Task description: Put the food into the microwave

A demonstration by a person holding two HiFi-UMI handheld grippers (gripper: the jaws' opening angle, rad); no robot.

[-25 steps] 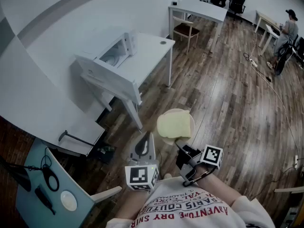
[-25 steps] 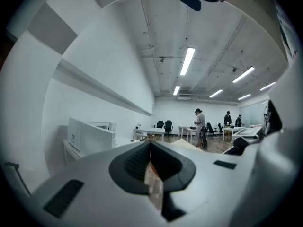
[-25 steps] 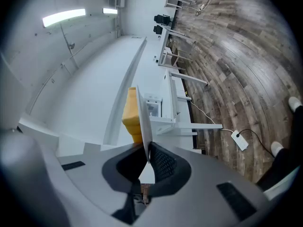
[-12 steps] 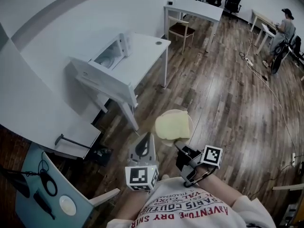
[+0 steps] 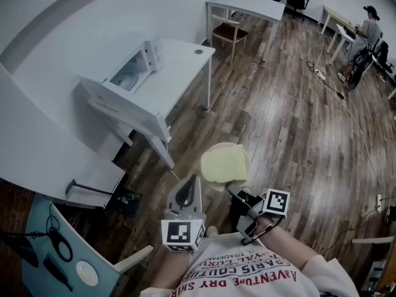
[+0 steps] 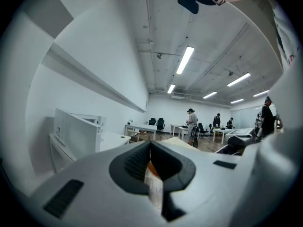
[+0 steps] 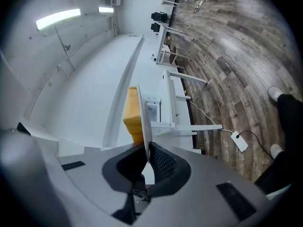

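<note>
A white microwave [image 5: 125,78] stands on a white table [image 5: 179,64] at the upper left, its door [image 5: 127,109] hanging open toward me. In front of my chest, above the wooden floor, my right gripper [image 5: 239,192] is shut on the near rim of a pale plate [image 5: 247,159]. A flat yellow piece of food [image 5: 223,164] lies on the plate. In the right gripper view the plate [image 7: 143,126] shows edge-on between the jaws, with the food [image 7: 131,111] on its left. My left gripper [image 5: 191,179] hangs shut and holds nothing, just left of the plate.
A wooden chair [image 5: 225,32] and another white table [image 5: 247,5] stand beyond the microwave table. A person [image 5: 365,33] stands at the far right by more desks, with a cable [image 5: 346,104] trailing over the floor. A bluish table [image 5: 59,252] with small items lies at the lower left.
Both grippers and the plate have been carried forward together. The microwave table has slid left and slightly down in the head view. Neither grip has changed.
</note>
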